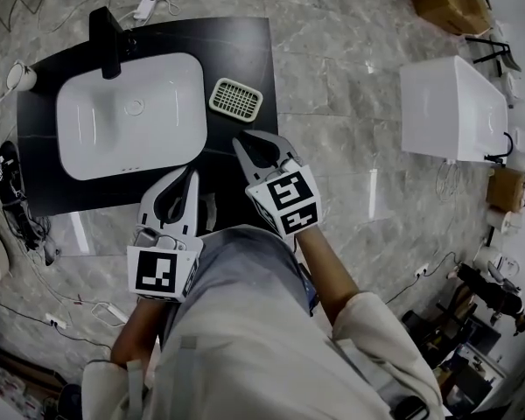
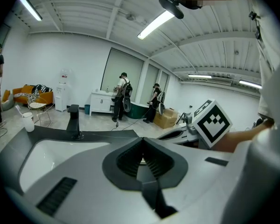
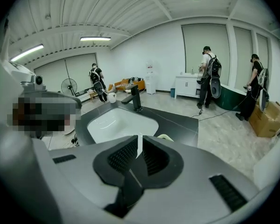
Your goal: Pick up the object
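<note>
A pale slotted soap dish (image 1: 235, 99) lies on the black countertop (image 1: 245, 51), just right of the white sink basin (image 1: 131, 116). My right gripper (image 1: 241, 143) hovers a short way in front of the dish, its jaws shut and empty. From the right gripper view only the dish's rim (image 3: 165, 137) peeks past the closed right gripper (image 3: 139, 139). My left gripper (image 1: 192, 172) sits over the counter's front edge by the basin, also shut with nothing in it. In the left gripper view the left gripper (image 2: 141, 141) points across the basin (image 2: 60, 153).
A black faucet (image 1: 105, 42) stands at the basin's back. A white cup (image 1: 22, 77) rests off the counter's left corner. A white tub (image 1: 455, 108) and a cardboard box (image 1: 451, 3) stand on the marble floor to the right. Cables trail at the left. People stand far back.
</note>
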The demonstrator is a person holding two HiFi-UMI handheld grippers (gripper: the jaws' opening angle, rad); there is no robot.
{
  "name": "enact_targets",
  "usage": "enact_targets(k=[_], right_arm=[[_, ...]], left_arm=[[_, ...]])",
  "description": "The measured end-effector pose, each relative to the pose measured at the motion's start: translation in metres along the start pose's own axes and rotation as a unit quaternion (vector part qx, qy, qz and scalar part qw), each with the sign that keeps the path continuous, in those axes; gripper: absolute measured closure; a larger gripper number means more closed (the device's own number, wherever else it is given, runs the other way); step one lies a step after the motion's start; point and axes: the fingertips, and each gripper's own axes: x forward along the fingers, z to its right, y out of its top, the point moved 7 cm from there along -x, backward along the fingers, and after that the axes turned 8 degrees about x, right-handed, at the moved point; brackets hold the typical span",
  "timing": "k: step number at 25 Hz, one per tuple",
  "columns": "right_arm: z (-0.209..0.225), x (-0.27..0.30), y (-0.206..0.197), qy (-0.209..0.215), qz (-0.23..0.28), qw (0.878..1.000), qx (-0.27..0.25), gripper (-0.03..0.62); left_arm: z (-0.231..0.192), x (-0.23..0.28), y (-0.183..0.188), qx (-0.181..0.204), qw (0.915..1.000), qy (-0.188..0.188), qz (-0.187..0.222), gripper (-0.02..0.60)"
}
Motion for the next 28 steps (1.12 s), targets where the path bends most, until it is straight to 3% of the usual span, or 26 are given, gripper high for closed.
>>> enact_targets(k=[28], right_arm=[[0.042,0.078,-0.038,0.015,-0.099,0.994,-0.038,0.505]], left_arm=[[0.004,0.009,-0.008,-0.028,0.9987,0.039,-0.019,0.580]])
